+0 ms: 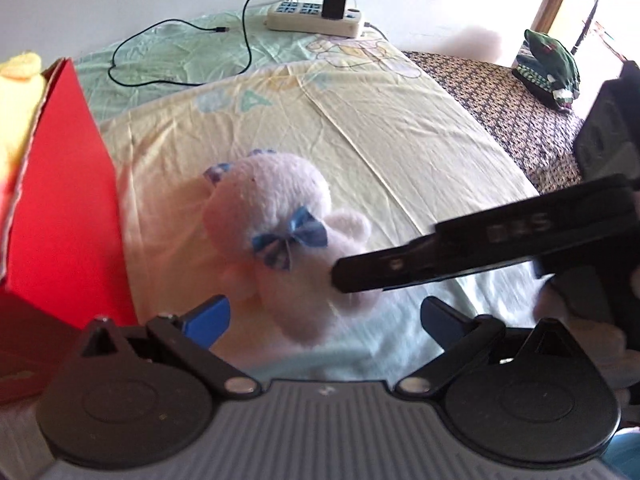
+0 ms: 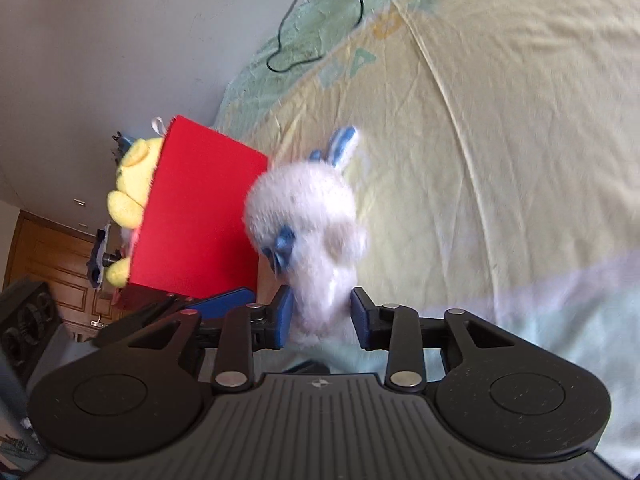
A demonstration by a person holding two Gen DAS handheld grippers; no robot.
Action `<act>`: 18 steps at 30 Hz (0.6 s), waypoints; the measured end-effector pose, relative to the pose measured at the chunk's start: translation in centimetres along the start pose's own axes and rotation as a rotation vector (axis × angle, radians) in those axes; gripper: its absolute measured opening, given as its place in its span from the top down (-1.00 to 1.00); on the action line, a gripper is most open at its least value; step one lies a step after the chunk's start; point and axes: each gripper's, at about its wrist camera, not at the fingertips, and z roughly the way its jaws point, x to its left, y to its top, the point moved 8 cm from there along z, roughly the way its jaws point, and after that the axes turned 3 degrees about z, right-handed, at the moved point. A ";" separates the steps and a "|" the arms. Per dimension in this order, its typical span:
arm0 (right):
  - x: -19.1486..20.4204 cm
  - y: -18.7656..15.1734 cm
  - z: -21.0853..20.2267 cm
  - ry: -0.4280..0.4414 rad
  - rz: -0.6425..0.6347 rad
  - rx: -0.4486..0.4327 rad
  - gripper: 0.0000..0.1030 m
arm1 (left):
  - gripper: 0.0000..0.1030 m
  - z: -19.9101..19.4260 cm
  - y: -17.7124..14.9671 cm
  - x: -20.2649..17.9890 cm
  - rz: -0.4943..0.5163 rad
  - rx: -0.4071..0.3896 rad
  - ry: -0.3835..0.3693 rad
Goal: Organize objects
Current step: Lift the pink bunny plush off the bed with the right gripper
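Plush rabbit [image 2: 308, 236] lies on the bed [image 2: 500, 140], body clamped between the pads of the right gripper [image 2: 322, 316], head and ears pointing away along its fingers. The red box [image 2: 200, 208] stands just to its left, so the carry looks short. The left gripper [image 1: 324, 316] hovers spread and empty nearby. Only the right view shows a yellow plush toy [image 2: 132, 184] already in the box.

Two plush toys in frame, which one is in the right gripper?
The white plush with the blue bow: the right hand-held gripper pinches its body. The yellow plush sits behind the red box, untouched.
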 end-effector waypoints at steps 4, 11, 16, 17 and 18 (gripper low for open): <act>0.1 1.9 -0.9 0.034 -0.002 -0.038 0.22 | -0.95 1.2 0.9 0.8 -0.049 0.008 -0.001; -0.6 3.2 2.5 0.035 0.018 0.022 0.15 | -0.76 2.9 2.0 2.1 -0.128 0.040 -0.014; 0.2 3.4 4.7 0.107 0.037 0.081 0.00 | -0.74 4.5 2.1 3.3 -0.158 0.072 0.015; 0.4 3.4 5.1 0.121 0.042 0.090 0.00 | -0.71 4.7 2.2 3.6 -0.162 0.073 0.027; 0.6 3.4 5.4 0.124 0.038 0.090 0.00 | -0.68 4.9 2.2 3.7 -0.157 0.078 0.037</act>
